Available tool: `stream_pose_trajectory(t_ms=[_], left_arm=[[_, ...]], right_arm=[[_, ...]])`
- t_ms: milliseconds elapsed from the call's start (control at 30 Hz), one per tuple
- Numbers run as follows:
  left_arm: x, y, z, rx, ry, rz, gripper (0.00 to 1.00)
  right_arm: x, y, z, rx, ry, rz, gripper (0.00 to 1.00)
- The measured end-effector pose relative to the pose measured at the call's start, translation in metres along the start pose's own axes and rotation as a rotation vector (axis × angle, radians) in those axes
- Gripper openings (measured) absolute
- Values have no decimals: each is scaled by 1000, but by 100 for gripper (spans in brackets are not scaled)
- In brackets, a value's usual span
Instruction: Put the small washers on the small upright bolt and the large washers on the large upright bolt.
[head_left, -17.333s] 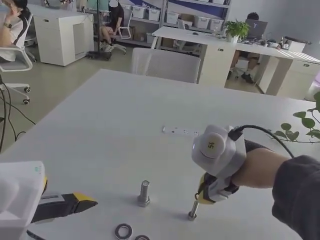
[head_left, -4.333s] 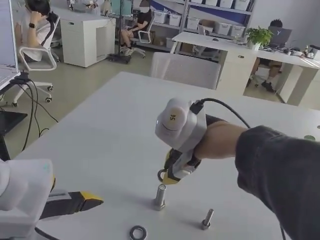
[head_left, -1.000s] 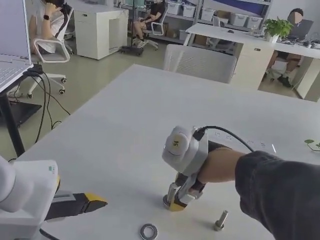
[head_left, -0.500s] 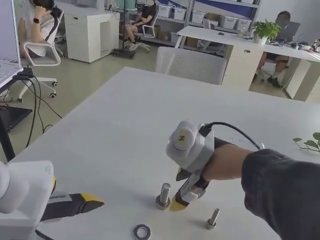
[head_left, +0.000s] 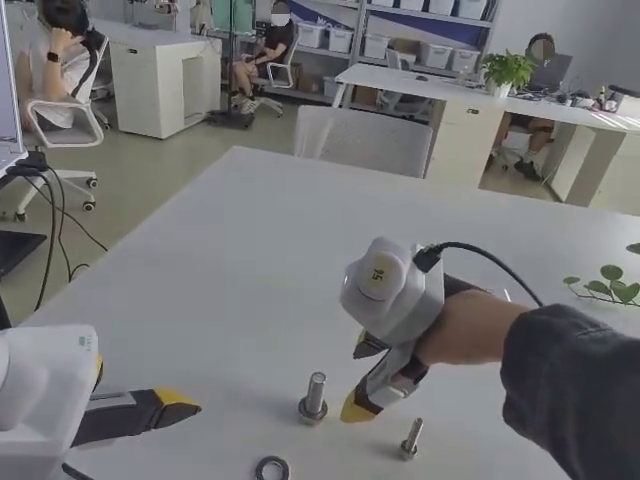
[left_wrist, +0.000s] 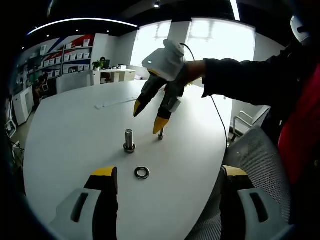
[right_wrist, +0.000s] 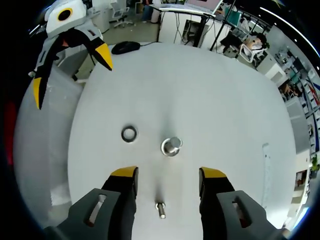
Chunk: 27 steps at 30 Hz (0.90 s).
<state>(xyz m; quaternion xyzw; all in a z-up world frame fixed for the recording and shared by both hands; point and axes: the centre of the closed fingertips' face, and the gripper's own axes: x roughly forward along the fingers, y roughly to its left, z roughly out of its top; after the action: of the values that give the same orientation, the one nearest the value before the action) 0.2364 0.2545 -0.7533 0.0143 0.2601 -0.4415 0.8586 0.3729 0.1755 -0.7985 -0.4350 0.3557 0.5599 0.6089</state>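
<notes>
The large upright bolt (head_left: 314, 392) (left_wrist: 129, 140) (right_wrist: 171, 146) stands on the white table with a washer (head_left: 312, 410) around its base. To its right stands the small upright bolt (head_left: 409, 437) (left_wrist: 161, 135) (right_wrist: 160, 209). One loose washer (head_left: 270, 467) (left_wrist: 142, 173) (right_wrist: 129, 133) lies flat in front of the large bolt. My right gripper (head_left: 362, 378) (left_wrist: 147, 119) (right_wrist: 168, 172) hangs open and holds nothing, just right of the large bolt and above the table. My left gripper (head_left: 170, 405) (left_wrist: 168, 172) (right_wrist: 70, 74) rests open at the near left, apart from the washer.
The white table (head_left: 250, 260) stretches far ahead, with a power strip (left_wrist: 112, 105) lying flat further back. A grey chair (head_left: 362, 140) stands at the far edge. Desks and seated people are beyond. A plant (head_left: 605, 285) reaches in at the right.
My right gripper, which held a washer over the large bolt and came down on it, has drawn back to the right and up, open. The washer now sits at the bolt's base.
</notes>
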Motion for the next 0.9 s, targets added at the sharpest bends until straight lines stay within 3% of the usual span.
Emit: stream_pose_trajectory(t_ms=[500, 900], left_arm=[[2, -8, 8, 27, -5, -13, 84], [1, -13, 10, 41, -4, -19, 84]], right_arm=[[-22, 33, -1, 13, -54, -11, 51], [-7, 64, 3, 5, -56, 44, 49]])
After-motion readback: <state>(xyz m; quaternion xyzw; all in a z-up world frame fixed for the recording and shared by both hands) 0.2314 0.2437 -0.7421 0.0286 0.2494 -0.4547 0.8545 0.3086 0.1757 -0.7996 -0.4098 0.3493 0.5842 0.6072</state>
